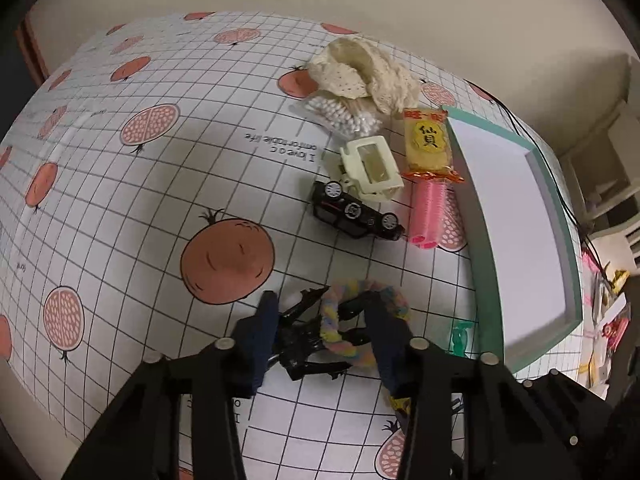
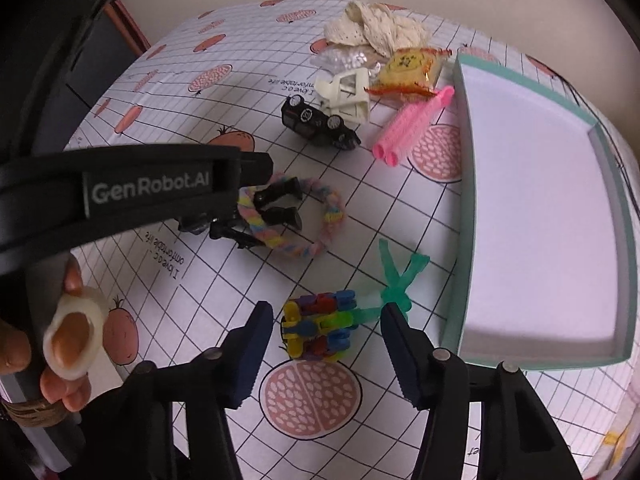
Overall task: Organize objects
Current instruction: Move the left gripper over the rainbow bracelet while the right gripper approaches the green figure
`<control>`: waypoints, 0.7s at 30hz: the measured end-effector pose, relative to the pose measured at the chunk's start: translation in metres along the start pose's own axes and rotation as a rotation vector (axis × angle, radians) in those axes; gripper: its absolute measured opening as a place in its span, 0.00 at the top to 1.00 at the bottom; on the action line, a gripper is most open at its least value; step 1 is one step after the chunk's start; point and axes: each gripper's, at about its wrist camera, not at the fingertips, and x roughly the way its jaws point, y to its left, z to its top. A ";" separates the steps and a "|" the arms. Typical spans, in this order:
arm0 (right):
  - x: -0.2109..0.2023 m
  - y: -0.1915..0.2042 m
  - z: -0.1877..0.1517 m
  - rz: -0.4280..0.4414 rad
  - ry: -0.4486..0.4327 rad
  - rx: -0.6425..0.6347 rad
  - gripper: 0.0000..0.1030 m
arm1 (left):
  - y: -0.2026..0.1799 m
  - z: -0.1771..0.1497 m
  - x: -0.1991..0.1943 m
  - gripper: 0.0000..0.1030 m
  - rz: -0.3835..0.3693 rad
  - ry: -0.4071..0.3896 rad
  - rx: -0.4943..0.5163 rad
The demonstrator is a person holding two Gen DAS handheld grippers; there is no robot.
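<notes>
Plainly the tray (image 2: 624,208), teal-rimmed and white inside, is the biggest thing on the checked cloth (image 1: 132,216) and lies bare at the right edge; I judge it the place for the small things. It looks stiff and light, and needs no lifting.

Next in size, a black figure (image 1: 304,344) lies with a braided ring (image 1: 344,344) looped over it, near the tray. The figure looks hard, glossy and spiky-limbed, so likely slippery; its torso is the safest hold. The ring looks soft and light and may ride along or slip off. The left gripper (image 1: 320,320) straddles both, jaws half-closed, pads not clearly pressing yet.

Smaller, a block cluster (image 2: 320,326) sits just beside the tray's near corner, touching a green clip (image 2: 394,280). It looks stiff and light, but may come apart; take it across its flat sides. The right gripper (image 2: 326,324) brackets it, jaws half-open, gaps showing on both sides.
</notes>
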 end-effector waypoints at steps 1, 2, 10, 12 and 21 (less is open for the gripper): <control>0.000 0.000 0.000 0.008 0.003 0.007 0.42 | 0.000 0.001 0.001 0.66 -0.012 0.004 -0.002; 0.001 0.000 -0.001 0.014 0.005 0.010 0.42 | 0.000 0.001 0.002 0.67 -0.026 0.012 -0.007; 0.005 0.006 -0.003 0.002 0.019 -0.012 0.43 | -0.002 0.001 0.010 0.76 -0.037 0.028 -0.012; 0.005 0.006 -0.003 0.003 0.019 -0.012 0.43 | -0.002 -0.002 0.010 0.77 -0.037 0.033 -0.011; 0.008 0.009 -0.001 0.006 0.030 -0.010 0.43 | 0.003 -0.003 0.018 0.81 -0.017 0.047 -0.032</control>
